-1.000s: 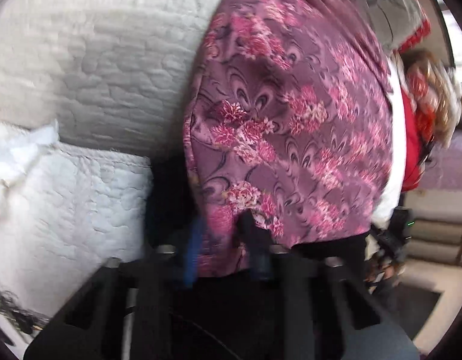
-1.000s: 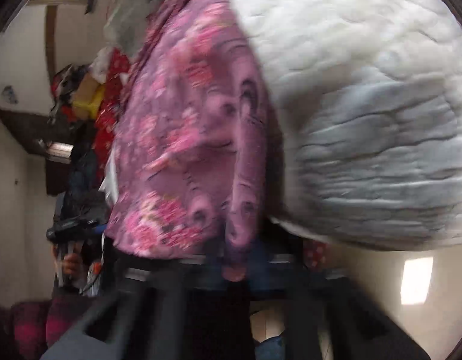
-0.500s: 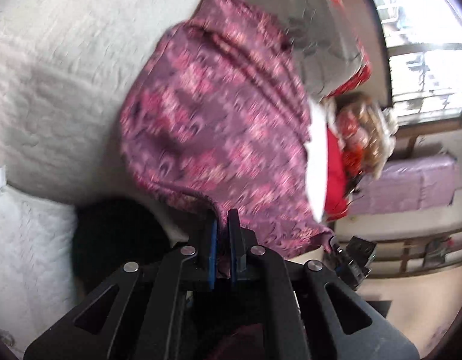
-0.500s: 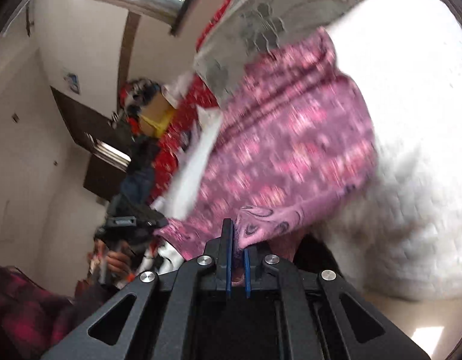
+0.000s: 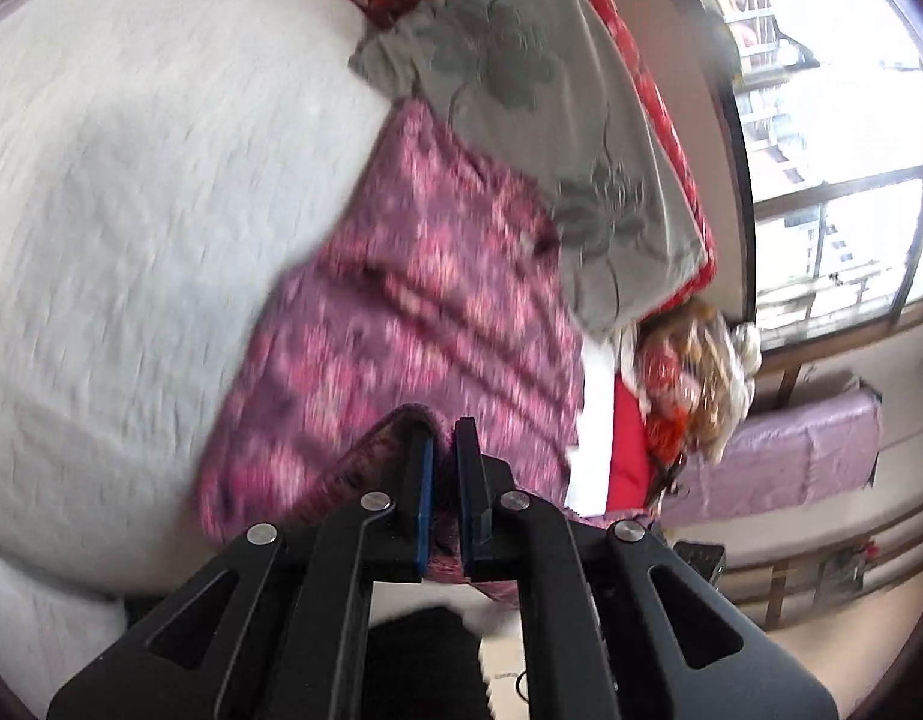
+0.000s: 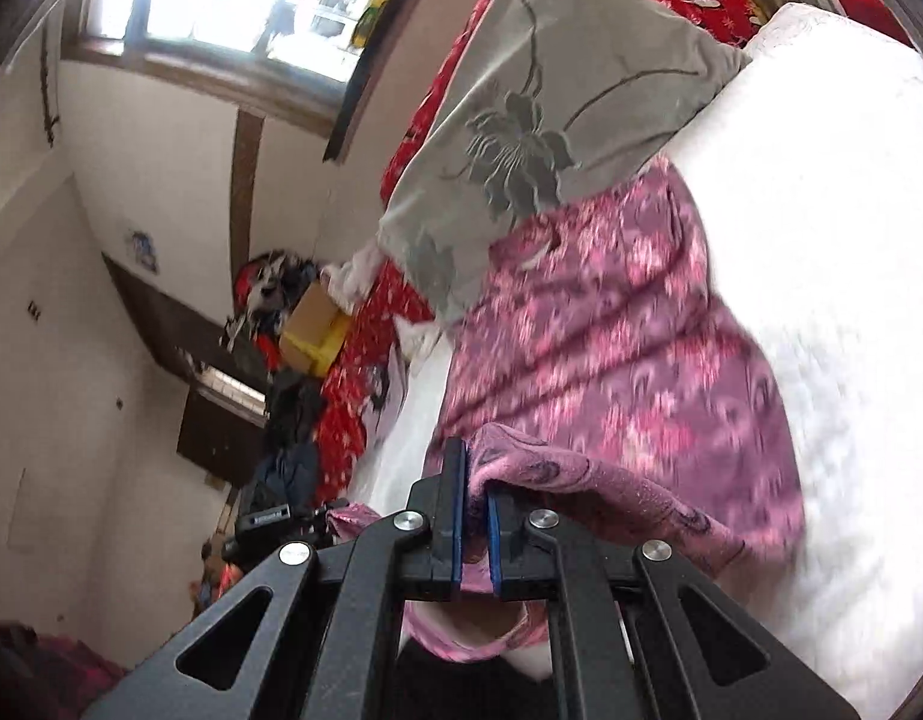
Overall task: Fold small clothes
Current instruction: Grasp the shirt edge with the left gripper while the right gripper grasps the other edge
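Left wrist view: the left hand-held gripper point(image 5: 443, 468) is clamped on the near hem of the purple floral garment point(image 5: 437, 294), which a second ago hung close and now stretches out over the white quilted bed point(image 5: 131, 210), its far end under the grey cushion point(image 5: 521, 90). Right wrist view: the right hand-held gripper point(image 6: 473, 480) is pinched on the other near corner, lifted since then. The near edge looks ready to be carried toward the cushion for a fold.
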{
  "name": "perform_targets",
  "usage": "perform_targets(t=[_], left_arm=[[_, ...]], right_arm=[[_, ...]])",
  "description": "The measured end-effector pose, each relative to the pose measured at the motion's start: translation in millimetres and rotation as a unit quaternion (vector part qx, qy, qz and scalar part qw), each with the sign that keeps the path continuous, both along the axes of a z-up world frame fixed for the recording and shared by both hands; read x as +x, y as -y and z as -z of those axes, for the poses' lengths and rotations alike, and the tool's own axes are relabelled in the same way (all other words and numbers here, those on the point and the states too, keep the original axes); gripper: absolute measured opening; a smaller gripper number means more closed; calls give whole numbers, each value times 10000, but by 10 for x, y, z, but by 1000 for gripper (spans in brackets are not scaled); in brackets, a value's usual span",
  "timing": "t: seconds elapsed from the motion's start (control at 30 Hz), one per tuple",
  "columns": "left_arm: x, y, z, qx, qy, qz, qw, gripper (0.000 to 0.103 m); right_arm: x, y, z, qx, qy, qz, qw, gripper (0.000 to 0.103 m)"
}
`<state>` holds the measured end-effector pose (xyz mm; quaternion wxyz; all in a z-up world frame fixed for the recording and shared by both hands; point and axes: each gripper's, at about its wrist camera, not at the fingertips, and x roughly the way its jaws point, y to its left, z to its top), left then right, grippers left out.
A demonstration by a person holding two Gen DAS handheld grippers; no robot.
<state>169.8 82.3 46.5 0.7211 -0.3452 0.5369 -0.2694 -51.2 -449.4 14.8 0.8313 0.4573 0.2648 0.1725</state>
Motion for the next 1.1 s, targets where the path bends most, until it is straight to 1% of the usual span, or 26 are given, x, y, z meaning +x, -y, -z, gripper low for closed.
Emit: perform_targets(t=[0.17, 0.27, 0.37, 0.53, 0.6, 0.67, 0.7, 0.77, 0.8, 0.87, 0.9, 0.93, 0.97, 1.0, 1.03, 1.1], left_arm=[[532, 18, 43, -172, 102, -340, 9992, 4], [936, 91, 90, -263, 149, -537, 9981, 4], [1260, 192, 137, -231, 163, -608, 9977, 4], [1858, 437, 224, 31, 206, -634, 9978, 4], [2094, 544, 324, 147, 101, -673, 9976, 4], [2286, 643, 461, 281, -84, -731, 9969, 4], [2343, 686, 534, 369, -200, -737, 9964, 4], [2448, 755, 692, 488, -497, -717, 9950, 4], [2472, 755, 747, 459, -636, -723, 9943, 4], [2491, 723, 808, 258, -821, -757, 9934, 5], [2491, 680, 818, 89, -899, -802, 9927, 5], [2480, 625, 816, -153, -956, -838, 9918, 5], [2457, 578, 804, -400, -972, -849, 9908, 7], [2424, 546, 775, -504, -907, -852, 9909, 13], [2387, 528, 730, -478, -805, -842, 9920, 16], [2282, 529, 636, -388, -536, -739, 9951, 33]], right_arm=[[516, 291, 3, 299, -63, 411, 9987, 6], [825, 449, -15, 449, -69, 607, 9971, 6], [1191, 596, -14, 545, -90, 836, 9950, 6], [1765, 816, 145, 629, -401, 1233, 9896, 6], [1932, 882, 250, 689, -569, 1393, 9862, 6], [2095, 940, 364, 709, -744, 1523, 9830, 6], [2168, 963, 421, 730, -843, 1548, 9816, 10], [2278, 1010, 537, 747, -1211, 1648, 9760, 12], [2302, 1046, 572, 794, -1362, 1712, 9725, 12], [2282, 1112, 553, 929, -1294, 1762, 9714, 13], [2204, 1177, 478, 961, -1056, 1897, 9714, 20], [2125, 1232, 424, 974, -818, 2049, 9705, 35], [2040, 1282, 376, 963, -624, 2208, 9686, 41], [1951, 1326, 324, 870, -508, 2377, 9661, 52], [1911, 1342, 282, 598, -610, 2423, 9664, 53], [1975, 1281, 255, -31, -1029, 2184, 9704, 53]])
